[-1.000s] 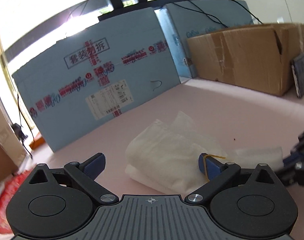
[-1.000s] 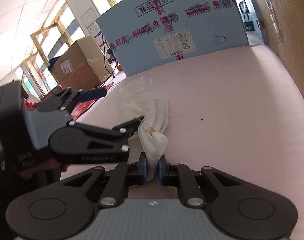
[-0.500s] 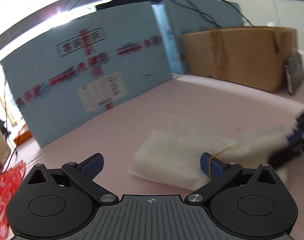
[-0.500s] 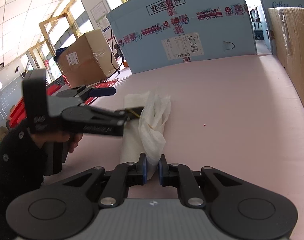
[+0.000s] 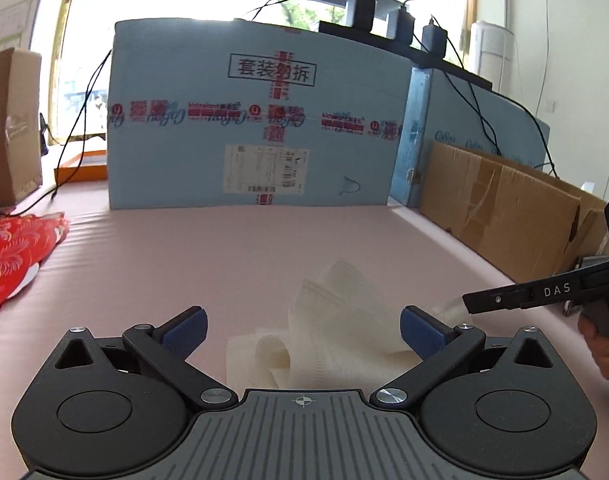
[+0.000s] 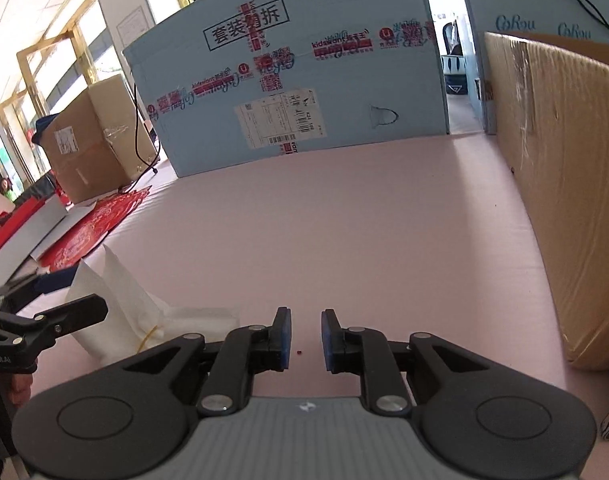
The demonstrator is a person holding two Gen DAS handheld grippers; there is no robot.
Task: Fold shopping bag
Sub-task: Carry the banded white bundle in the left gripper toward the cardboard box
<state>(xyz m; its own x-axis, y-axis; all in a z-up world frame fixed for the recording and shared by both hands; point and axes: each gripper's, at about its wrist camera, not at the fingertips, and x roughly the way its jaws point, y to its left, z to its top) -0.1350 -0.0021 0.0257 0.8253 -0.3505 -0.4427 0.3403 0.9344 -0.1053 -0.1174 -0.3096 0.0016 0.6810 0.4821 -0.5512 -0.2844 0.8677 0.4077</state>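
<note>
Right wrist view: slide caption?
Right hand-held gripper opening empty over the pink table; white bag lies at left.

Both low wrist views face the blue box (image 5: 260, 136), sharing the bag (image 6: 116, 312).

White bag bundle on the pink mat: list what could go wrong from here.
1. The folded white bag lies free between the wide-open left gripper; its upper layers already stand up and may spring open.
2. The right gripper, its jaws opening and empty, has nothing pinned, so the yellow rubber band may slip.
</note>
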